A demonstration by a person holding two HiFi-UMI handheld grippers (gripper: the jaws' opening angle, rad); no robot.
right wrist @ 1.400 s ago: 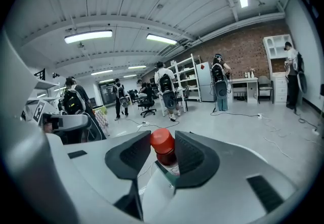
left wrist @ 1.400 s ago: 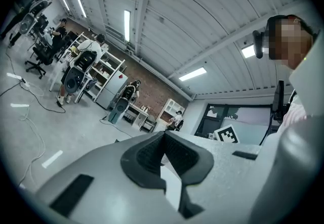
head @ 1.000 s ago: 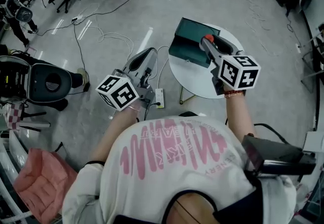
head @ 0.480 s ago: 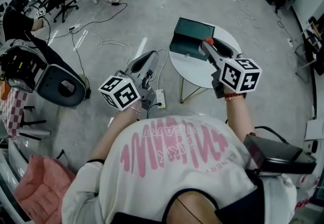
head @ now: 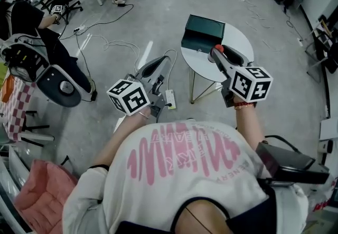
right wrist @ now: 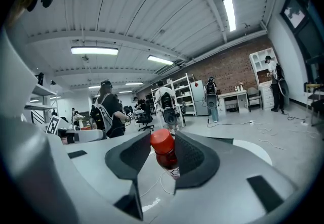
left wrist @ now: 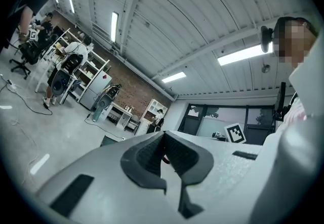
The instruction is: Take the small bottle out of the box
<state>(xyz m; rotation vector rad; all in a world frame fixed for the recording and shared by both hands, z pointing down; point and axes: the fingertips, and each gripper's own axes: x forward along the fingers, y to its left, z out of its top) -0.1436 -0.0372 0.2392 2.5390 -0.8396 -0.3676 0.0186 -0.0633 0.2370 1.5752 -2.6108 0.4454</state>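
We see the round white table (head: 244, 43) with the dark green box (head: 203, 31) at its far left edge. Our left gripper (head: 162, 62) hangs off the table's left side, its jaws closed on nothing. Our right gripper (head: 215, 52) clamps the small red-capped bottle (head: 218, 48) just under its cap, above the table's near edge and clear of the box. We judge the bottle light, stiff and smooth, so this high grip suits it. The jaws hide its lower half, and the box's inside is unclear.

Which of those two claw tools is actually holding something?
The right gripper: its jaws clamp a small red-capped bottle. The left gripper holds nothing.
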